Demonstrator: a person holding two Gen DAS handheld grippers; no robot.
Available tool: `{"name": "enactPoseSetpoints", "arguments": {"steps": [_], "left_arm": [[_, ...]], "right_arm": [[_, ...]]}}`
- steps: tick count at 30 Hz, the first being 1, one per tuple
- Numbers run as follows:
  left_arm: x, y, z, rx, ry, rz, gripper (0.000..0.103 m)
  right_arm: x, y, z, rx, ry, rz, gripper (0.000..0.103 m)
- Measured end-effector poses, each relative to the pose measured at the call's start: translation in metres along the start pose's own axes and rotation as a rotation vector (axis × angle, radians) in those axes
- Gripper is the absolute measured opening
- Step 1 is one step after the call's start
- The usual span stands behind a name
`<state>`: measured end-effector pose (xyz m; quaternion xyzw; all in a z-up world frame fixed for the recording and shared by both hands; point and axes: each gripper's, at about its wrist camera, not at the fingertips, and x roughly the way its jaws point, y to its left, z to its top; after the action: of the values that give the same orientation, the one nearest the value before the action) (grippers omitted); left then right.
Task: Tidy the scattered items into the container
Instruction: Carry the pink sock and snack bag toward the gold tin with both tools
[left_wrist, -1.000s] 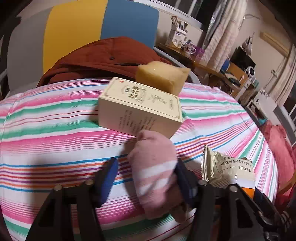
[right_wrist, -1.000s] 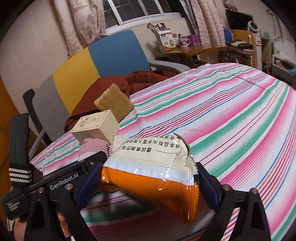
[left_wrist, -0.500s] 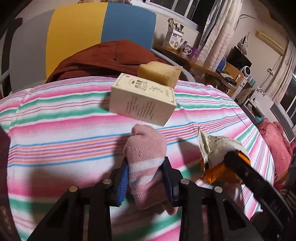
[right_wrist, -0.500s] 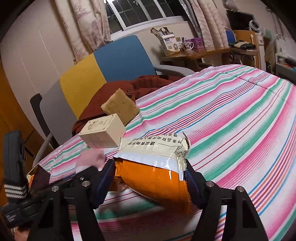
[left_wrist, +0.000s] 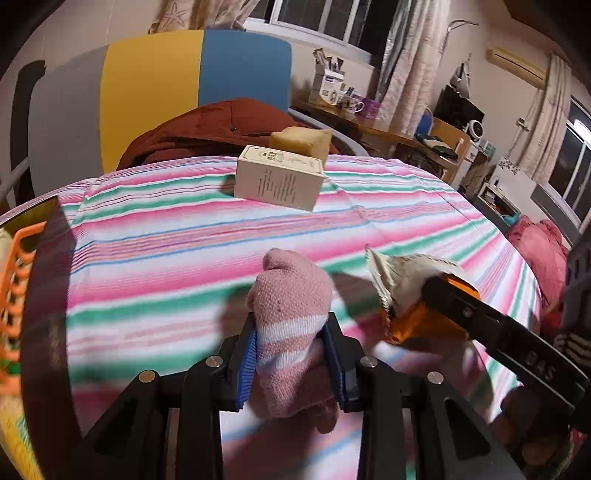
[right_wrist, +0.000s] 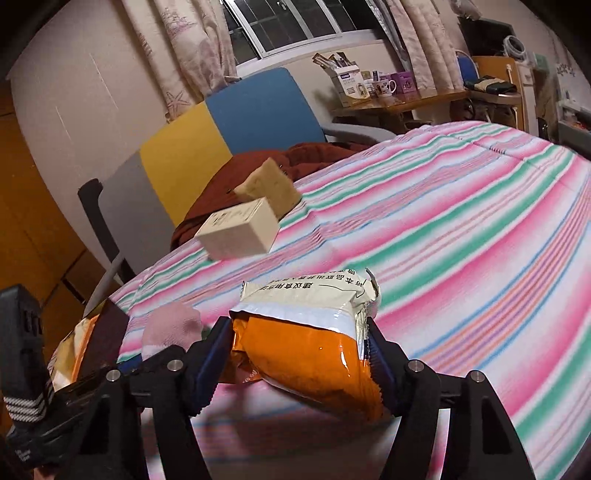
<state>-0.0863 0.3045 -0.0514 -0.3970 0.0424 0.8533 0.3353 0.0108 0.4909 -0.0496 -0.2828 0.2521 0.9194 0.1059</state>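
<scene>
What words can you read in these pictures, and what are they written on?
"DAS": white letters on the right gripper arm, partly cut off.
Snack packet: a row of Chinese characters upside down on its cream end, too blurred to read surely.
Cream box: small print on top and side, too small to read.
White carton on the far desk: a blue label, too small to read.
Pink sock: no writing.

Left wrist cam sits close behind its own fingers, angled down across the pink-green striped bedspread (left_wrist: 155, 243) toward the grey-yellow-blue chair back (left_wrist: 155, 92). Right wrist cam: same setup, facing that chair from further right. Shared: cream cardboard box (left_wrist: 279, 182) (right_wrist: 240, 232), yellow sponge block (left_wrist: 301, 138) (right_wrist: 271, 186), and each sees the other's gripper.
</scene>
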Motion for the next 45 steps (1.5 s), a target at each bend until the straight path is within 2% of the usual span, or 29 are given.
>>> {"name": "enactPoseSetpoints", "arguments": {"steps": [9, 16, 20, 23, 35, 40, 45], "left_arm": [[-0.046, 0.019, -0.023, -0.033, -0.043, -0.014, 0.033], [-0.092, 0.039, -0.027, -0.057, -0.126, -0.006, 0.033], [-0.12, 0.066, -0.031, -0.099, -0.167, 0.012, 0.033], [-0.143, 0.093, -0.033, -0.14, -0.203, 0.038, 0.033], [-0.212, 0.21, -0.051, -0.282, -0.308, 0.24, 0.033], [-0.216, 0.251, -0.059, -0.341, -0.301, 0.291, 0.033], [-0.207, 0.273, -0.065, -0.355, -0.262, 0.312, 0.033]], "right_arm": [[-0.018, 0.019, -0.022, 0.031, 0.016, 0.06, 0.068], [-0.029, 0.049, -0.024, 0.005, 0.009, 0.106, 0.068], [-0.033, 0.071, -0.025, -0.025, 0.013, 0.143, 0.068], [-0.032, 0.097, -0.027, -0.069, 0.023, 0.182, 0.068], [-0.027, 0.23, -0.041, -0.331, 0.06, 0.361, 0.068], [-0.017, 0.286, -0.053, -0.46, 0.091, 0.402, 0.068], [0.016, 0.328, -0.069, -0.582, 0.169, 0.375, 0.068]]}}
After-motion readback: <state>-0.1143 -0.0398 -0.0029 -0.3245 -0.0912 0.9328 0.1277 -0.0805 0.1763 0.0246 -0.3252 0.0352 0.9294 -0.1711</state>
